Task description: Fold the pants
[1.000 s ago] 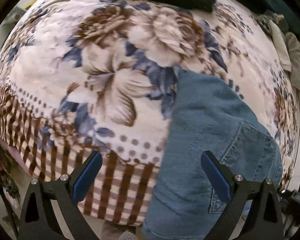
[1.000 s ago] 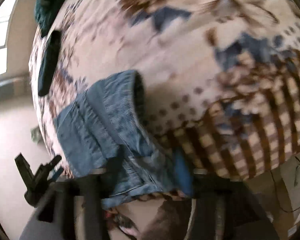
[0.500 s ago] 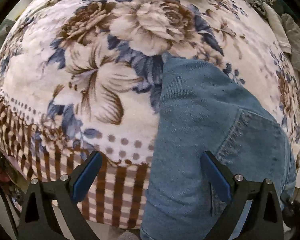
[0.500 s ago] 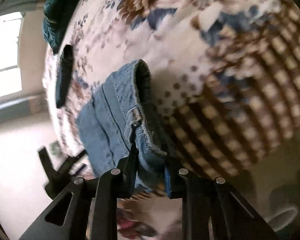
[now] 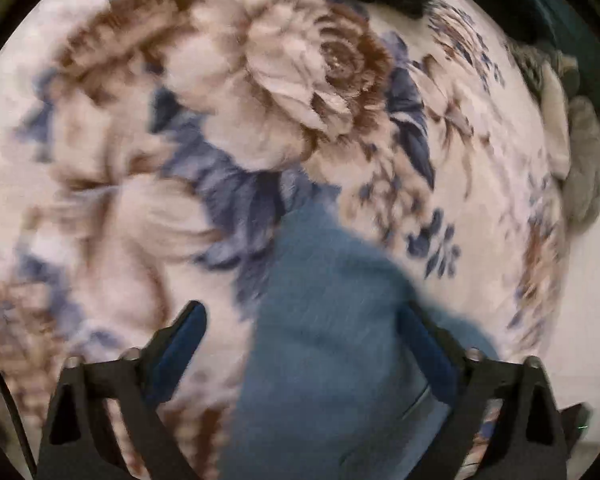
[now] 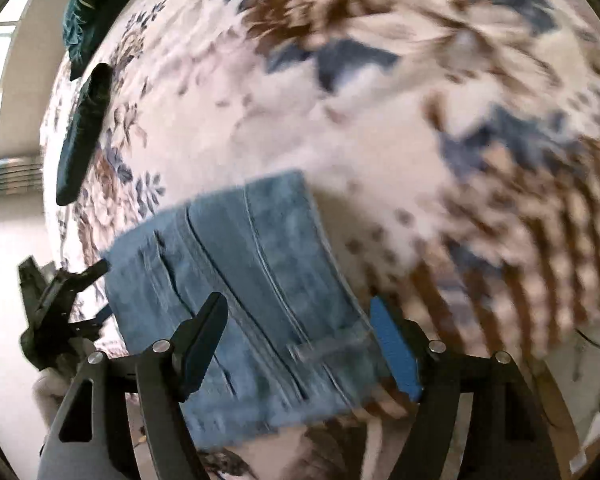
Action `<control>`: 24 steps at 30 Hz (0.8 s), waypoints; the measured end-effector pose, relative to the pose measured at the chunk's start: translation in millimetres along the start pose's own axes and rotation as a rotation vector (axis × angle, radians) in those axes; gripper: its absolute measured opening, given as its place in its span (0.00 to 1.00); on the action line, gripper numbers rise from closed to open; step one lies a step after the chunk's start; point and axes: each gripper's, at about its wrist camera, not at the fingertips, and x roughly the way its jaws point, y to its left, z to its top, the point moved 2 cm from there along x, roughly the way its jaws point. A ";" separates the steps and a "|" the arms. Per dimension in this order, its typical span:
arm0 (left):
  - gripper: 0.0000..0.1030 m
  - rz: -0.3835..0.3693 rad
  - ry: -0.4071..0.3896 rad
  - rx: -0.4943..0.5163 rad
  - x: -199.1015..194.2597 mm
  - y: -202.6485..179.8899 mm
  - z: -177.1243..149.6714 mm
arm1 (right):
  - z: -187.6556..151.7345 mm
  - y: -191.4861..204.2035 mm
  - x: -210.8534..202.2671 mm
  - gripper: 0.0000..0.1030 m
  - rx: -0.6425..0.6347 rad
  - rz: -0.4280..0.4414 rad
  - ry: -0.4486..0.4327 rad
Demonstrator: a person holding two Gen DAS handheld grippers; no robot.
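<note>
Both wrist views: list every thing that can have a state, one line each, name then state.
jeans: folded, lying flat on the floral blanket near its edge.
right tongs: opening, jeans below the gap, pads not pressing.
left tongs: closing, wide apart over the jeans, nothing gripped.
dark garment: lying apart at the blanket's far side.

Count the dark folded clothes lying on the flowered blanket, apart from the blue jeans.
1: a dark green folded garment lies near the blanket's far edge, beyond the blue denim jeans. Others may be hidden.
</note>
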 end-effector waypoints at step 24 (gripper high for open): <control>0.80 -0.036 0.060 0.091 -38.4 4.7 -100.8 | -57.4 -50.9 88.5 0.75 0.396 0.262 0.243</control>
